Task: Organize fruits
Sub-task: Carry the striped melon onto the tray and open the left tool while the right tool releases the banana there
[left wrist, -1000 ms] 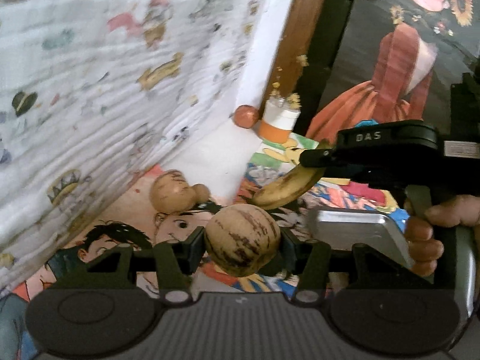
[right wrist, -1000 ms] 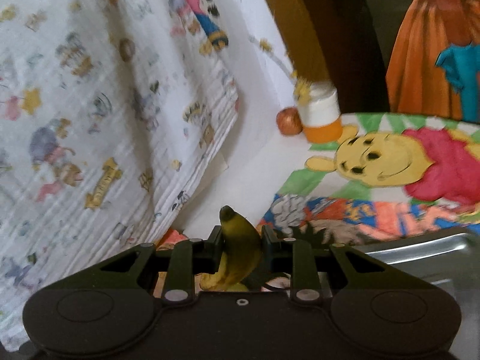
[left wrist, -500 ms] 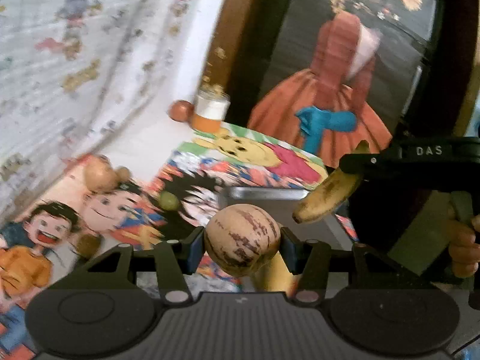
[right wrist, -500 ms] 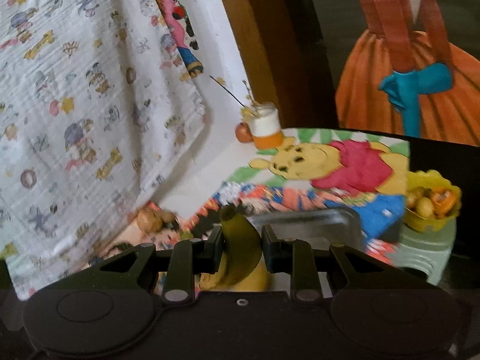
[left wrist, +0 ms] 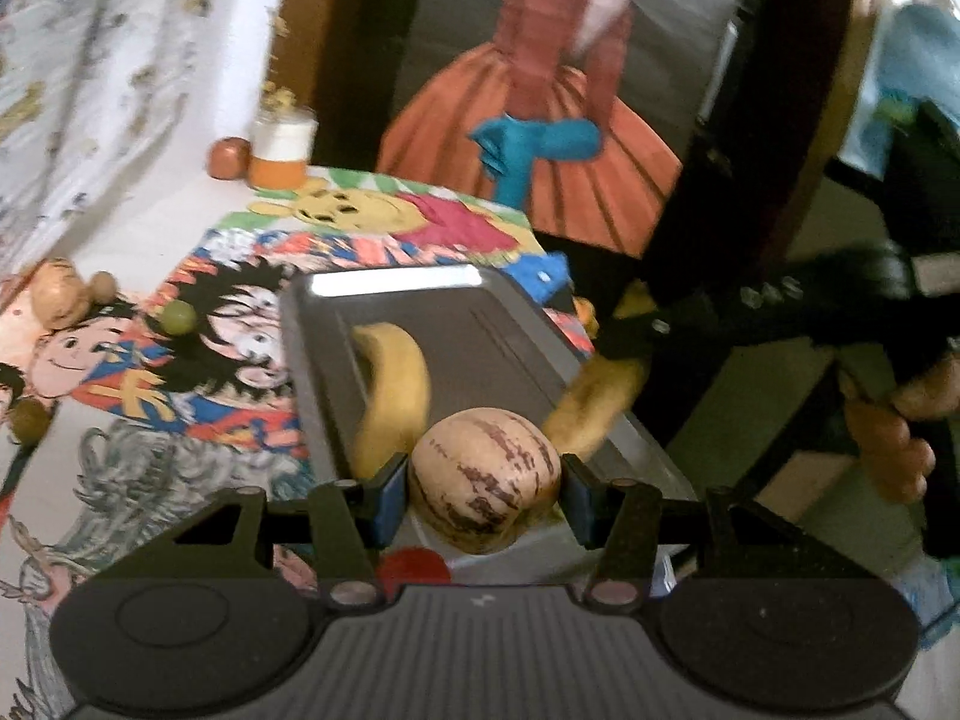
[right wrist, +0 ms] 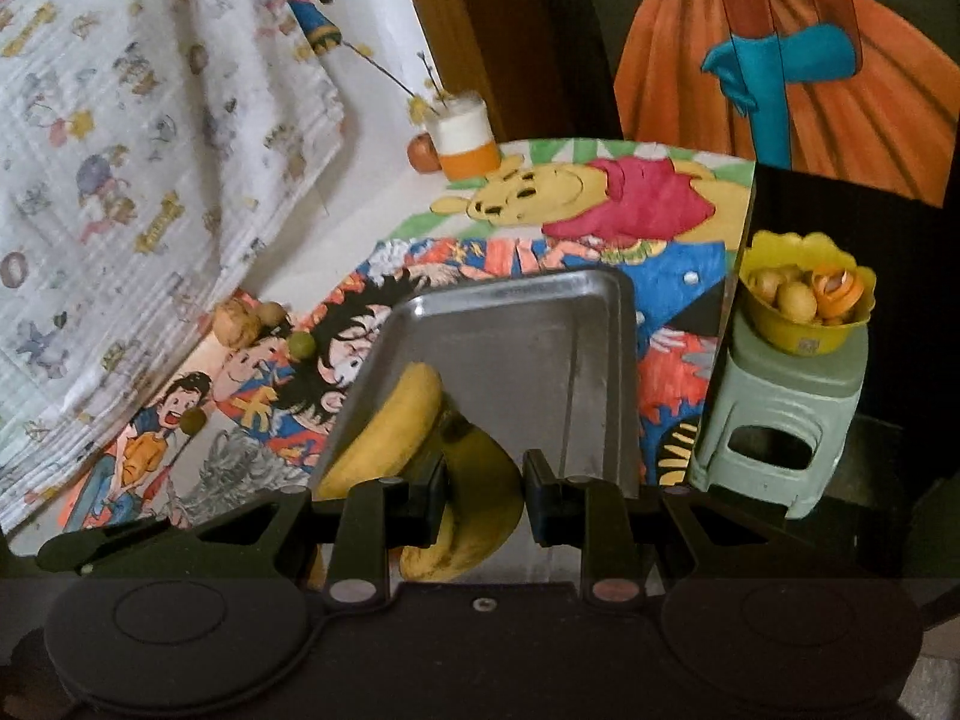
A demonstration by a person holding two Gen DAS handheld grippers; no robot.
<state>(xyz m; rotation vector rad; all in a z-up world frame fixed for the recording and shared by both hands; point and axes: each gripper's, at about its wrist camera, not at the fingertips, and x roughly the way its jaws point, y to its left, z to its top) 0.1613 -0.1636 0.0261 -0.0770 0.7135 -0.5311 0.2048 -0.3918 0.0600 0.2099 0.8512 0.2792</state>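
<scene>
Both grippers have been swung from the curtain side over to the metal tray [right wrist: 600, 312]. The striped melon [left wrist: 486, 480] is clamped in the left gripper [left wrist: 483, 495] above the tray's near edge; a banana [right wrist: 474, 498] is pinched in the right gripper [right wrist: 483, 495], beside another banana [right wrist: 390, 420] already laid along the left edge. Both fruits are probably soft and easily bruised, best held mid-body.

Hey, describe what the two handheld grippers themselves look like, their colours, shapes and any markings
Both are matte black plastic. The left gripper has blue pads on its two fingers, triangular cut-outs in the linkages, silver pivot pins, two round discs and a ribbed grey body. The right gripper has the same layout with black pads and a smooth black body; seen from the left camera, its top carries raised lettering, too blurred to read.
</scene>
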